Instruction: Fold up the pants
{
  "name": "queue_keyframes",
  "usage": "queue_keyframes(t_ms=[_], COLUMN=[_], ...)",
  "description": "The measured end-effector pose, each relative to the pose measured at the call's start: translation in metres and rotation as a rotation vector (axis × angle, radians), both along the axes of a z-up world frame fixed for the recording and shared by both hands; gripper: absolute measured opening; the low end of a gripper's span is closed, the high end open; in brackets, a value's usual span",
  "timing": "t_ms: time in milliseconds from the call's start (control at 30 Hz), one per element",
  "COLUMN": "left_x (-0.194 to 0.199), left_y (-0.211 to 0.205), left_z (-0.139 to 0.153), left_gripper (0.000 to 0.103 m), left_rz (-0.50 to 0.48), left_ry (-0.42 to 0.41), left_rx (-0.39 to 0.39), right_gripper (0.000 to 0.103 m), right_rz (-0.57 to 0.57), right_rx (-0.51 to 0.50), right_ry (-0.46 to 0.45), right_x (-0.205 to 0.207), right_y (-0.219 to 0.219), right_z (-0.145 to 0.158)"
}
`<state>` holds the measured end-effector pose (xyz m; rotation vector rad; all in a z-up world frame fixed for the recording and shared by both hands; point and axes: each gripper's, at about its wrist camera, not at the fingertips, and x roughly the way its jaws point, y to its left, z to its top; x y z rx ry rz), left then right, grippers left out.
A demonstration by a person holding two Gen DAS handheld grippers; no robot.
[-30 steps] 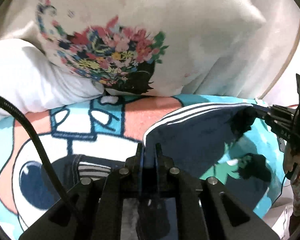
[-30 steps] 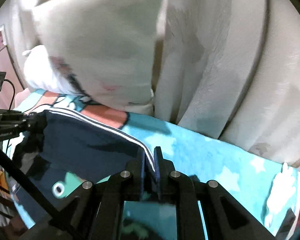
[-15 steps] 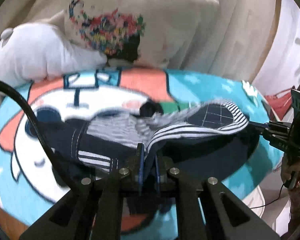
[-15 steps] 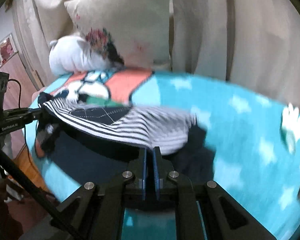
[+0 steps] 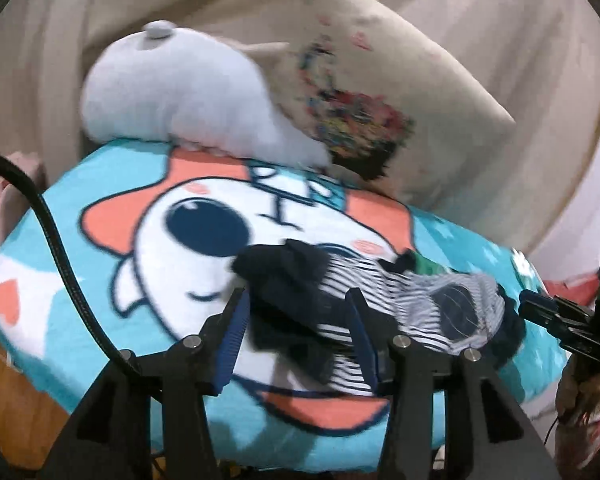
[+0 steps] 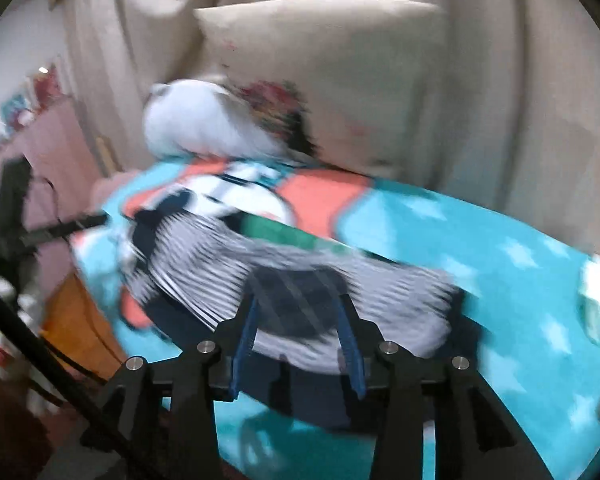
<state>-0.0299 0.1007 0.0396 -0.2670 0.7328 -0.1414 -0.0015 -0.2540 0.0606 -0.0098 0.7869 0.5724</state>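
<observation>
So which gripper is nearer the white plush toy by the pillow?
Left. The left gripper sits at the pants' end toward the white plush toy; the right gripper is at the far end.

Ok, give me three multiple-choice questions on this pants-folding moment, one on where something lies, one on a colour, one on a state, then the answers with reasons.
1. Where do the pants lie?
A. on the cartoon blanket
B. on the floral pillow
C. on the floor

2. What colour is the plush toy against the pillow?
A. red
B. white
C. black

3. How does the left gripper stand?
A. clamped on a pillow corner
B. shut, empty
C. open, pads apart

Answers:
1 A, the striped navy fabric rests bunched on the teal blanket.
2 B, it is plainly white.
3 C, its blue pads stand apart, pressing on nothing; the jaws have just been opening, with pants fabric lying between them.
</observation>
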Motion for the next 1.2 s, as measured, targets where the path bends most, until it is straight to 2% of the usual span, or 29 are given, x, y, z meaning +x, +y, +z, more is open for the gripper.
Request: queue_keyframes(t_ms=[100,267,367,467,600,667,767,867,933,967,1033,1100,1200], left_x=[-0.003,-0.007,-0.005,0.006,0.022,0.031,0.041,0.05,0.052,0.051,0.05,0.049,0.049], left_y=[0.015,0.041,0.052,0.055,0.041,0.026,0.004,-0.02,-0.031,-0.033,-0.033,-0.031,-0.03], left_z=[-0.005,-0.009,-0.006,-0.005,-0.009,-0.012,-0.02,-0.037,-0.047,-0.049,-0.05,-0.052,-0.054], left_gripper=[0.049,0.05,0.053,0.055,0.055,0.056,0.063,0.063,0.063,0.064,0.069,0.069,0.069], left_rz=[0.034,0.09,0.109,0.095,0.045,-0.002,-0.055,-0.079,-0.065,-0.06,-0.059,-0.051,-0.033], left_ry=[0.006,0.007,-0.007,-0.011,-0.003,0.001,0.015,0.054,0.071,0.069,0.069,0.081,0.096], left_rx=[-0.015,-0.069,-0.11,-0.134,-0.166,-0.182,-0.175,-0.111,-0.05,-0.036,-0.03,-0.032,-0.027], right_gripper=[0.053,0.053,0.053,0.053,0.054,0.053,0.053,0.053,0.053,0.053,0.053,0.053,0.053], right_rz=[0.098,0.225,0.304,0.424,0.458,0.417,0.246,-0.055,-0.272,-0.335,-0.423,-0.474,-0.535], right_rx=[0.043,0.045,0.129,0.142,0.097,0.119,0.137,0.114,0.118,0.134,0.192,0.24,0.232], right_ry=[0.022,0.061,0.196,0.249,0.248,0.259,0.226,0.153,0.134,0.138,0.156,0.168,0.168], right_x=[0.018,0.039,0.048,0.028,0.001,-0.002,-0.002,-0.003,-0.002,-0.001,0.001,0.006,0.015], right_y=[0.055,0.145,0.184,0.209,0.204,0.18,0.12,0.043,-0.013,-0.032,-0.065,-0.083,-0.09], right_z=[-0.001,-0.022,-0.048,-0.065,-0.074,-0.071,-0.057,-0.042,-0.04,-0.041,-0.044,-0.051,-0.058])
